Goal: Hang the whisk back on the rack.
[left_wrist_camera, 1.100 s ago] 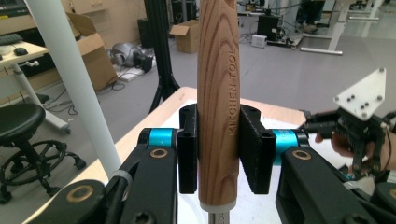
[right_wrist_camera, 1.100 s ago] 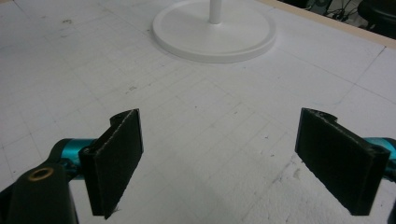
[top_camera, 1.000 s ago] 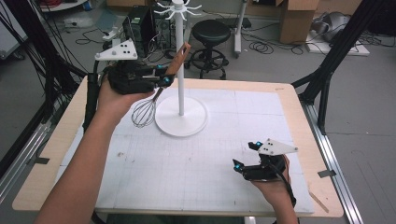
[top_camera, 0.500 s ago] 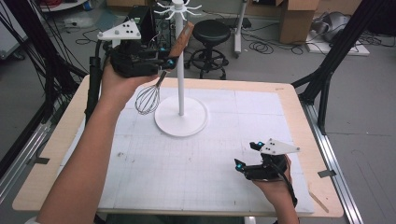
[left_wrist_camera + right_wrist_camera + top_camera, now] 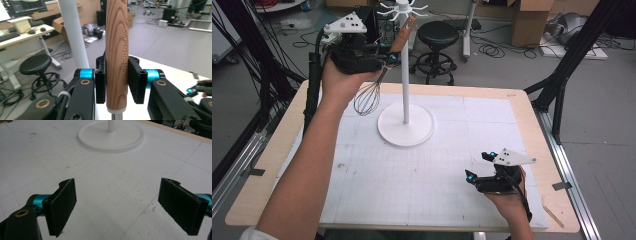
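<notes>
One whisk clamped in left gripper, risen toward stand hooks at 12 o'clock; right gripper open, idle.

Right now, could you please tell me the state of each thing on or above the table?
Left hand-held gripper: shut on the whisk's handle.
Wooden-handled wire whisk: held off the table, tilted, wire end down.
White hook stand with round base: upright on the table.
Right hand-held gripper: open, holding nothing.
</notes>
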`<state>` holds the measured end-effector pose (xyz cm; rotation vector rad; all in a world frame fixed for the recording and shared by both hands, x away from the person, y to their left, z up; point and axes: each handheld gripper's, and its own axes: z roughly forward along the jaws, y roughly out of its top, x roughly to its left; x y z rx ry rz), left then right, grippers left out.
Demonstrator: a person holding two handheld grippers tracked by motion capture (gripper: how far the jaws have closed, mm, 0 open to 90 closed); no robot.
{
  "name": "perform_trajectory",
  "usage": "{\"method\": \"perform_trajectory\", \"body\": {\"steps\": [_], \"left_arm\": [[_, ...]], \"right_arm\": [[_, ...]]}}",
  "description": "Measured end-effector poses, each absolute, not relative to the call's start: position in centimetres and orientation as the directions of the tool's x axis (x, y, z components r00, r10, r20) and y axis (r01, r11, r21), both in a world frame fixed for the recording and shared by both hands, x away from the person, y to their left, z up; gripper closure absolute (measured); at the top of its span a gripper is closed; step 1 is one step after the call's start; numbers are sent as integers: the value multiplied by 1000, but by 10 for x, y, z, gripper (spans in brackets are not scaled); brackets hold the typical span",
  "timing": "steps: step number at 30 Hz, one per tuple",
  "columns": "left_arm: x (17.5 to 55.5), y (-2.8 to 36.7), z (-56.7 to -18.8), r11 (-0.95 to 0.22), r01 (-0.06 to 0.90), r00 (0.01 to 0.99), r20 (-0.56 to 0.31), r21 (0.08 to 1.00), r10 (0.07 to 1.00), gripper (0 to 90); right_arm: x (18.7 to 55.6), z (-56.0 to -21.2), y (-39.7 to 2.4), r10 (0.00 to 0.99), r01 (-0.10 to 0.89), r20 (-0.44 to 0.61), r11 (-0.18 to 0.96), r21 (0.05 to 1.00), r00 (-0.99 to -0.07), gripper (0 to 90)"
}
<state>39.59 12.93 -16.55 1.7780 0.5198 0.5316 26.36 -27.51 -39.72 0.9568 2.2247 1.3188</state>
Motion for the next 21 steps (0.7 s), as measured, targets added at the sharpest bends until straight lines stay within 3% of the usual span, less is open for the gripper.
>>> {"method": "perform_trajectory", "body": {"steps": [16,21], "left_arm": [[401,139,-176,-222,131,788,34,966,614,701],[400,140,-178,-229,148,785,26,962,619,604]], "right_arm": [[263,-397,-274,718,361,18,329,873,-696,140],[263,-397,-275,718,362,18,329,872,-695,140]]}}
